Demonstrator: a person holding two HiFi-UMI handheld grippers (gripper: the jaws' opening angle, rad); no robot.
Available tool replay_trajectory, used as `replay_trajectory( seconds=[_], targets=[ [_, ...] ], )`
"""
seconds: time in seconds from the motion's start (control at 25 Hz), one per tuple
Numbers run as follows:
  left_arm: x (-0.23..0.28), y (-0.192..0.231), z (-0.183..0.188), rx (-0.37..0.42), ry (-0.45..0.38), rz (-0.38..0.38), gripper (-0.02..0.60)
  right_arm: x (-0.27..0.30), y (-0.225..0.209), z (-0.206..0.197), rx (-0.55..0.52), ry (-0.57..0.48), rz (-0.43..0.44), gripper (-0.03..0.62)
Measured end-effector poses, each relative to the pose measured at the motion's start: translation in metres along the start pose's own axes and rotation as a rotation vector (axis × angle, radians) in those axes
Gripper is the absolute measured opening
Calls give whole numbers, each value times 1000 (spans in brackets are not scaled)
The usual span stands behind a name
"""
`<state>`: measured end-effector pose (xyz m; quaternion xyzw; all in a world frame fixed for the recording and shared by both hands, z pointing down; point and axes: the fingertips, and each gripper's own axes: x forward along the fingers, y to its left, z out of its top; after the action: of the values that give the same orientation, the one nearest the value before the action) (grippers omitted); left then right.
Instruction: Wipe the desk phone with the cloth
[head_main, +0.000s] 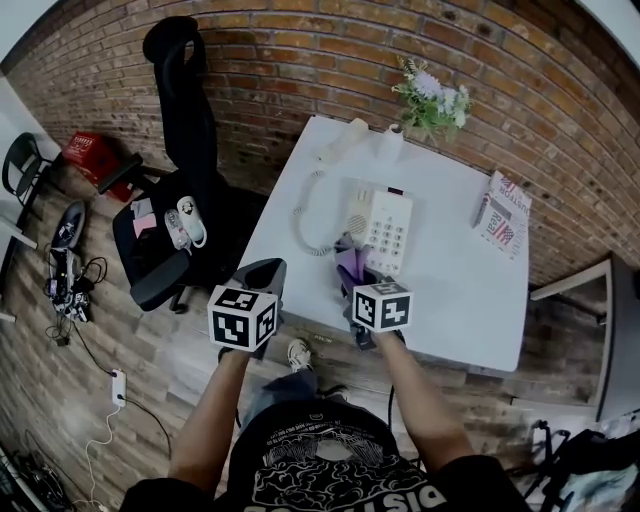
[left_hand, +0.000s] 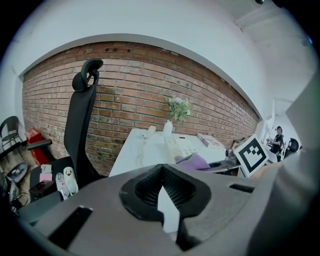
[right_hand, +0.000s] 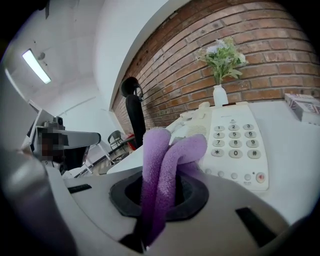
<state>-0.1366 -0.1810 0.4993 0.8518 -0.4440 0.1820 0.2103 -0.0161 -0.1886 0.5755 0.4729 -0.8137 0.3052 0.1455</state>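
The white desk phone (head_main: 387, 229) lies on the white table (head_main: 470, 300), keypad up. Its handset (head_main: 342, 138) is off the cradle, lying at the table's far edge on a coiled cord. My right gripper (head_main: 352, 274) hovers at the phone's near left corner, shut on a folded purple cloth (right_hand: 160, 160). The cloth sticks out past the jaws toward the phone (right_hand: 235, 142). My left gripper (head_main: 266, 272) is held off the table's left front edge, shut with nothing in it. From the left gripper view the phone (left_hand: 179, 146) and the cloth (left_hand: 194, 161) lie ahead to the right.
A white vase with flowers (head_main: 428, 100) stands at the table's back edge by the brick wall. A printed box (head_main: 502, 215) lies at the right. A black office chair (head_main: 185, 140) carrying small items stands left of the table. A red crate (head_main: 95, 155) sits on the floor.
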Motion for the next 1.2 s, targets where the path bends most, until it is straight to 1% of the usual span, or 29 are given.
replay_trajectory(
  seconds=[0.36,0.68,0.92,1.2],
  targets=[
    [-4,18,-2,-18,1,26,6,17,22,6,-27,19,58,48],
    [1,22,0,-16,3,23,6,23,41,25,-55,-6,139,48],
    [10,24,7,-11,2,13,6,27,25,36,-54,-5,107,48],
    [26,28,13,-3,9,-9,6,37,12,49,9,-18,93,48]
  ],
)
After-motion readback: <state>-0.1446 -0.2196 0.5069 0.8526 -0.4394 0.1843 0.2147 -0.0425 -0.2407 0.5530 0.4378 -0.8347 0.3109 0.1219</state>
